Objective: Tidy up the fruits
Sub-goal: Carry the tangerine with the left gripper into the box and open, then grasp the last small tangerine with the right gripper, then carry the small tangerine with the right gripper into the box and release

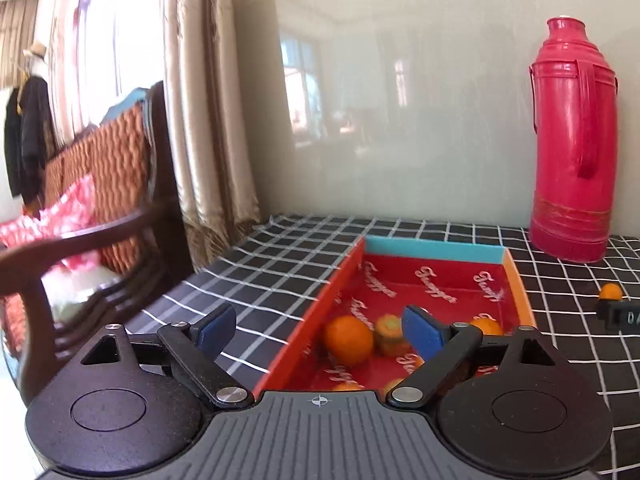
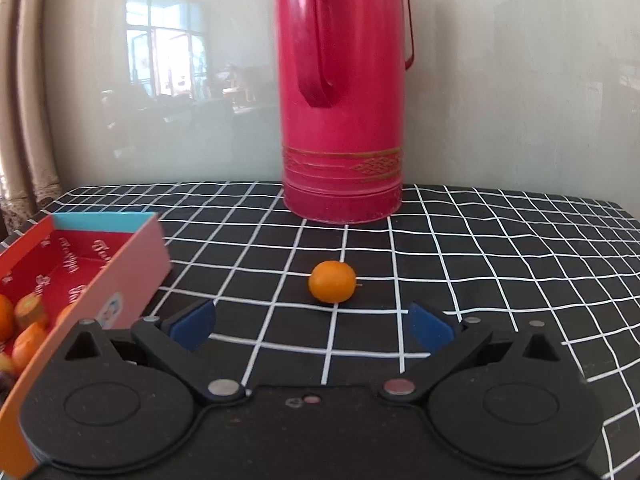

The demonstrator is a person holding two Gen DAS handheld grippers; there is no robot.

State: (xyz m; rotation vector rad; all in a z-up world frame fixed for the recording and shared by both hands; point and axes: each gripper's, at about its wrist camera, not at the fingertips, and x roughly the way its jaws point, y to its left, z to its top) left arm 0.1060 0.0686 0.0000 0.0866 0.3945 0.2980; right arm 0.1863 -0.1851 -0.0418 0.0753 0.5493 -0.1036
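Right wrist view: one small orange fruit lies alone on the checked counter, ahead of the right claw and in front of the red flask. The right claw is released, jaws spread wide, with nothing between them; the fruit sits beyond the blue pads, roughly on the centre line.

Left wrist view: the left claw is also released and empty, over the near end of the red box, where several orange fruits already rest.

Handling, as a judgement: the lone fruit looks light, round and smooth-skinned, so it is likely to roll if nudged. The skin probably yields under pressure and could bruise. Take hold across the widest part, pads on opposite sides, closing gently. A short stalk projects from its right end; avoid gripping there.
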